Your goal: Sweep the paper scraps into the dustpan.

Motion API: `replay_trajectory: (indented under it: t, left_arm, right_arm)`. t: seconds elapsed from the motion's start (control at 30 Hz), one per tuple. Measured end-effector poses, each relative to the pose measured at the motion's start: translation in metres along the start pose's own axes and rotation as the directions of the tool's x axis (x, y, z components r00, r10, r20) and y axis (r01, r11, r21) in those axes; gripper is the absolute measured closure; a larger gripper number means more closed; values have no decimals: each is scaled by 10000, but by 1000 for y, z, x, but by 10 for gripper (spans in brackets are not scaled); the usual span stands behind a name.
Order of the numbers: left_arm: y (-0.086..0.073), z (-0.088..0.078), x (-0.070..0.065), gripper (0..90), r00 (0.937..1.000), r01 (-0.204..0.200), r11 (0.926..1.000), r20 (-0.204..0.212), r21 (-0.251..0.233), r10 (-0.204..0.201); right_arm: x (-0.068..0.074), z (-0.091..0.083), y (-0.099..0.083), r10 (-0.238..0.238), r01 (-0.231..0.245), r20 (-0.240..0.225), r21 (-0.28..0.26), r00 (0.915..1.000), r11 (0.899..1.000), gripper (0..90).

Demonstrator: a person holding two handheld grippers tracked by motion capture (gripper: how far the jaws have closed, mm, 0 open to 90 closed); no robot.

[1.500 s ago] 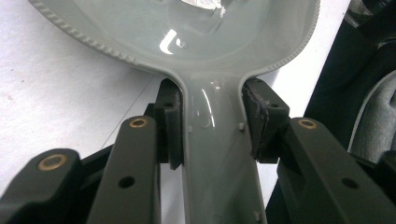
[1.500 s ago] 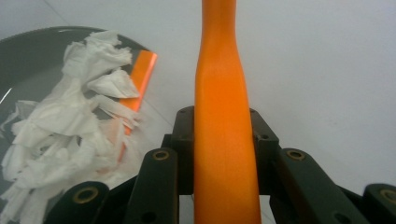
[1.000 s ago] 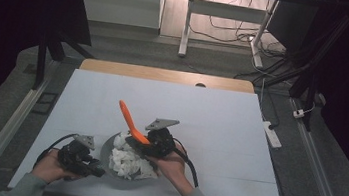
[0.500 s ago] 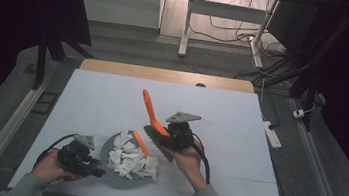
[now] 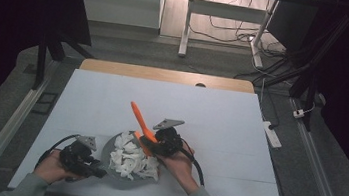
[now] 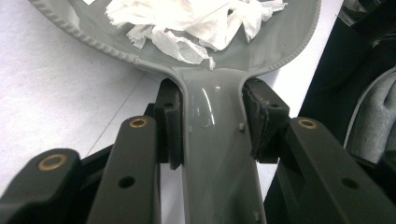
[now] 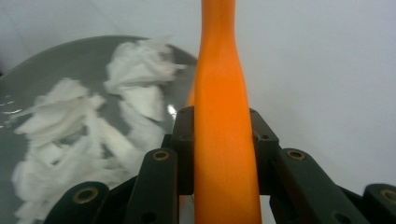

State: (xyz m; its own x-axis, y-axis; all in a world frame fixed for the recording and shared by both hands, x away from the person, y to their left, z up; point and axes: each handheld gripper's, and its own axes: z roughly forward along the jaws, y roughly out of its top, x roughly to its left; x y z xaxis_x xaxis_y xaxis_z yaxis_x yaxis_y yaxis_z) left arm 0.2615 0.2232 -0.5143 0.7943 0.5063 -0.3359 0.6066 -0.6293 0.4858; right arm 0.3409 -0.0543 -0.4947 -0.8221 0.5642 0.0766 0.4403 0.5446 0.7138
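Note:
A grey pan [image 5: 107, 149] lies near the table's front edge with white torn paper scraps [image 5: 129, 159] heaped in it. My left gripper [image 5: 90, 164] is at the pan's left. In the left gripper view, my left gripper [image 6: 212, 122] is shut on the pan's handle [image 6: 215, 144], with the scraps [image 6: 187, 23] just beyond. My right gripper [image 5: 159, 144] is at the pan's far right rim, shut on an orange tool [image 5: 139, 118] whose long handle slants up and left. In the right gripper view, my right gripper [image 7: 222, 140] clamps the orange handle [image 7: 223, 84], with the pan [image 7: 28, 77] and scraps [image 7: 88, 135] to its left.
The white tabletop [image 5: 220, 119] stretches behind and right of the pan, ending at a wooden strip [image 5: 165, 75]. A power strip [image 5: 271, 132] lies off the right edge. Metal rails run along both sides. Black cables trail from both grippers.
My right gripper swung right with the orange tool standing more upright, then came back left and slightly down to the pan's rim. The left gripper and the pan stayed put.

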Motion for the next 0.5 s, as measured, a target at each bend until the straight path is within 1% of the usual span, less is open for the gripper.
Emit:
replay_trajectory:
  t: [0.03, 0.07, 0.13, 0.17, 0.2, 0.23, 0.27, 0.3, 0.33, 0.37, 0.4, 0.43, 0.47, 0.5]
  left_arm:
    - [0, 0, 0, 617, 10000, -14, 10000, 15, 6, 14]
    - [0, 0, 0, 616, 10000, -14, 10000, 3, 15, 14]
    - [0, 0, 0, 617, 10000, 0, 10000, 9, 7, 0]
    - [0, 1, 0, 617, 10000, 2, 10000, 14, 1, -2]
    - [0, 1, 0, 617, 10000, 13, 10000, 34, -3, -13]
    - [0, 1, 0, 617, 10000, 12, 10000, 43, -8, -12]
    - [0, 1, 0, 617, 10000, -7, 10000, 49, 5, 7]
    - [0, 1, 0, 617, 10000, 14, 10000, 46, -15, -14]
    - [0, 1, 0, 617, 10000, 13, 10000, 50, -10, -13]
    - [0, 1, 0, 617, 10000, 13, 10000, 52, -6, -13]
    - [0, 1, 0, 617, 10000, 16, 10000, 49, -2, -16]
    - [0, 1, 0, 617, 10000, -12, 10000, 51, 21, 12]
    - [0, 1, 0, 617, 10000, -16, 10000, 31, 13, 16]
    - [0, 1, 0, 617, 10000, -28, 10000, 35, 17, 28]
  right_arm:
    - [0, 0, 0, 0, 0, 0, 0, 10000, 10000, 703]
    - [5, 1, 1, 11, -12, -161, -38, 9999, 10000, 703]
    - [14, 2, 4, -138, 131, -408, -173, 9991, 9998, 703]
    - [18, 1, 6, -163, 148, -617, -249, 9980, 9996, 703]
    - [22, 0, 7, -170, 138, -832, -389, 9964, 9991, 703]
    - [26, -4, 10, -360, 301, -867, -674, 9956, 9973, 703]
    - [26, -4, 10, -360, 301, -867, -674, 9956, 9973, 703]
    - [27, -7, 12, -401, 329, -853, -843, 9955, 9959, 703]
    - [24, -15, 15, -353, 235, -920, -1258, 9951, 9918, 703]
    - [21, -19, 16, -315, 189, -883, -1402, 9956, 9900, 703]
    - [21, -19, 16, -315, 189, -883, -1402, 9956, 9900, 703]
    - [18, -24, 17, -288, 169, -771, -1501, 9966, 9885, 703]
    - [9, -33, 18, -196, 117, -467, -1641, 9987, 9864, 703]
    - [9, -33, 18, -196, 117, -467, -1641, 9987, 9864, 703]
